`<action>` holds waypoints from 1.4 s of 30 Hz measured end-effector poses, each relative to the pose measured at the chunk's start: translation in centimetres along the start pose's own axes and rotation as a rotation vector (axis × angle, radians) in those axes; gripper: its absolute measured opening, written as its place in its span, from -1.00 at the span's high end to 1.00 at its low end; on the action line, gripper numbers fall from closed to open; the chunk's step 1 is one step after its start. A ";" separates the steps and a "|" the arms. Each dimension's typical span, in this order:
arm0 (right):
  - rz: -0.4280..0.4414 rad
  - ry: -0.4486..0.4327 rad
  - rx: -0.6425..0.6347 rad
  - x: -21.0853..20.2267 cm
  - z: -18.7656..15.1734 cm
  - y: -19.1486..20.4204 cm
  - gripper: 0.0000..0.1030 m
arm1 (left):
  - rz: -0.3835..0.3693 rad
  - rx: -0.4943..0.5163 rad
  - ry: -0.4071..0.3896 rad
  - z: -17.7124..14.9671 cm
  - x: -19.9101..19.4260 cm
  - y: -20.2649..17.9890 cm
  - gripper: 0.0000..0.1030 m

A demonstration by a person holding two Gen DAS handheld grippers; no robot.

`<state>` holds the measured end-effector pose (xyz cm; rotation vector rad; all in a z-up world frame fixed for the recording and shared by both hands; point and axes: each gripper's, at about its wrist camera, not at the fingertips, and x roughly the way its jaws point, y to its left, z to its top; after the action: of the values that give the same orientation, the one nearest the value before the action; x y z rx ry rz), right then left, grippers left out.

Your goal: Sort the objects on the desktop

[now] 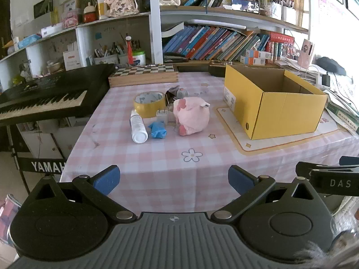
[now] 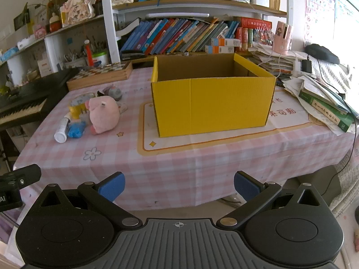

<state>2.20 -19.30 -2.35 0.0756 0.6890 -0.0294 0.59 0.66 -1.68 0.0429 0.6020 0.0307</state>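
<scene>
A yellow box [image 2: 213,103] is set on the checked table [image 1: 157,168], with a pink plush toy [image 1: 191,116], tape roll [image 1: 149,103] and white bottle [image 1: 138,126] clustered to its left. Both the left gripper [image 1: 174,180] and the right gripper [image 2: 179,185] are held released, nothing grasped.

Both views are lit brightly by daylight entering from the right, where the window area [image 1: 352,33] is blown out to white. Soft shadows are cast leftward beneath the yellow box [image 2: 213,103]. Straight shelf lines are bent by fisheye distortion toward the edges. The corners are darkened, and slight softness is seen at the periphery.
</scene>
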 end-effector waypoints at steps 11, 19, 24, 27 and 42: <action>-0.004 0.000 -0.002 0.0 0.0 0.1 -1.00 | -0.002 -0.002 0.006 0.0 0.1 -0.2 -1.00; -0.004 -0.001 -0.005 0.1 0.0 0.1 -1.00 | 0.000 -0.003 0.008 0.0 0.1 -0.2 -1.00; -0.005 -0.003 -0.002 0.1 -0.1 0.3 -1.00 | 0.000 -0.003 0.008 0.1 0.1 -0.2 -1.00; -0.004 -0.002 -0.002 0.1 0.0 0.3 -1.00 | 0.000 -0.003 0.008 0.0 0.1 -0.2 -1.00; -0.003 0.006 -0.003 0.0 0.1 0.3 -1.00 | -0.001 -0.004 0.011 0.1 0.0 -0.1 -1.00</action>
<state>2.34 -18.97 -2.25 0.0720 0.6950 -0.0316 0.69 0.51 -1.60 0.0388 0.6130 0.0311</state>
